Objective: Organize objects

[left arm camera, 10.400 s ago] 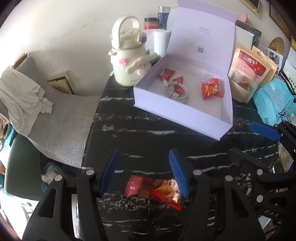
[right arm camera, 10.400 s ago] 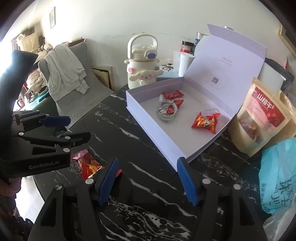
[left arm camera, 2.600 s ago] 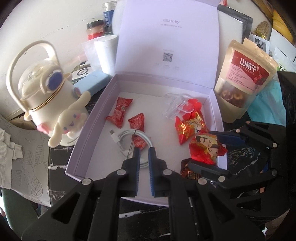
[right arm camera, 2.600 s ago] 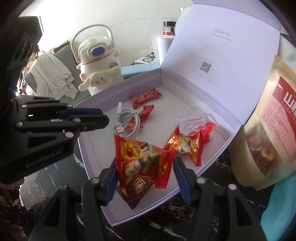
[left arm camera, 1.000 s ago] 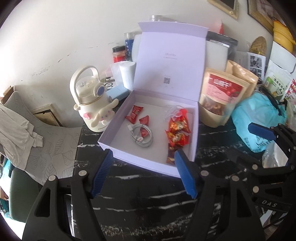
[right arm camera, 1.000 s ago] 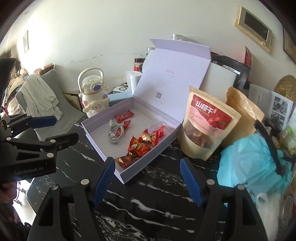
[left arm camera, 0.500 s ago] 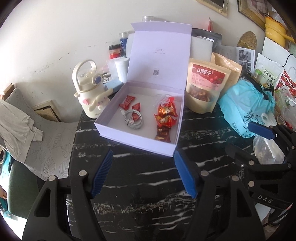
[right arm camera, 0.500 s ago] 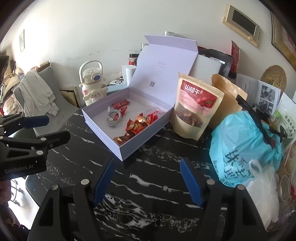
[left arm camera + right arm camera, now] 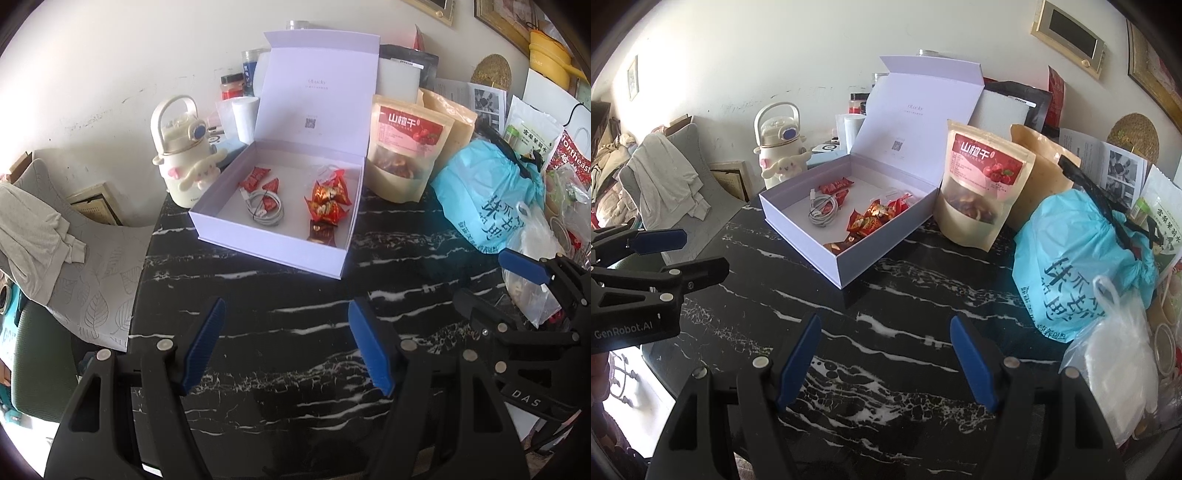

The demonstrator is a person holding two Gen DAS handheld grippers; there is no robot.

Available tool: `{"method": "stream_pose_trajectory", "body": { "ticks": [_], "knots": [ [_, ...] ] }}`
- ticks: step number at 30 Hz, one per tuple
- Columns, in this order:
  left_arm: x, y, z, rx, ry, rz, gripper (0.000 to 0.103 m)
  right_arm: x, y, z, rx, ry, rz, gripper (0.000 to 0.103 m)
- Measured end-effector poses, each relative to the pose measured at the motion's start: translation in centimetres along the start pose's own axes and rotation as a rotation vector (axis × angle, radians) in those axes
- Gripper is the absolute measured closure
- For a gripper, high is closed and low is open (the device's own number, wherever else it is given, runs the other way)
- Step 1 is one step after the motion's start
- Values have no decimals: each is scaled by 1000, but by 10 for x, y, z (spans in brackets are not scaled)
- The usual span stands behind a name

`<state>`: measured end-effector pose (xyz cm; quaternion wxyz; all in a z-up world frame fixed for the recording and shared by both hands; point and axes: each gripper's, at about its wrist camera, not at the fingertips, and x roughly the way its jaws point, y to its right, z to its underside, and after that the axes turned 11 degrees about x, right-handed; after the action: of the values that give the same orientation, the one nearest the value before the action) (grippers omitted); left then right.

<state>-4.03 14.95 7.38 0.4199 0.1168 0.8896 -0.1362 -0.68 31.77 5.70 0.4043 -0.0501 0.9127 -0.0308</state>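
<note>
An open lilac gift box stands on the black marble table, lid upright. Inside lie red candy packets, two small red sachets and a coiled white cable. My left gripper hovers open over bare table in front of the box, nothing between its blue pads. My right gripper is open and empty too, near the table's front. Each gripper shows at the edge of the other's view.
A cream cartoon kettle bottle stands left of the box. A red-labelled snack pouch, a blue plastic bag and a white bag crowd the right. A cloth-draped chair is at left.
Both grippers have drawn back from the box, which now looks smaller and farther. Both stay open and empty. The candy packets that were carried earlier lie in the box.
</note>
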Motion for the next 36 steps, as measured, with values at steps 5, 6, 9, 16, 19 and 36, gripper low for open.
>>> {"method": "stream_pose_trajectory", "body": {
  "ticks": [5,6,9,16,19,36],
  "knots": [
    [2,1,3,0,-14,1,35,2,-2,2,-3,-7,0,30],
    [1,2,4,3,-11,-1,35,2,-2,2,-4,-6,1,30],
    [1,1,4,2,-11,-2,35,2,-2,0,-5,-3,-1,30],
    [6,0,5,6,-32,-10,35,1,-5,-3,-20,1,4,30],
    [8,0,6,6,-36,-9,35,2,-6,-4,-25,1,4,30],
    [15,-3,4,8,-47,-9,35,6,-9,-7,-26,-5,6,30]
  ]
}}
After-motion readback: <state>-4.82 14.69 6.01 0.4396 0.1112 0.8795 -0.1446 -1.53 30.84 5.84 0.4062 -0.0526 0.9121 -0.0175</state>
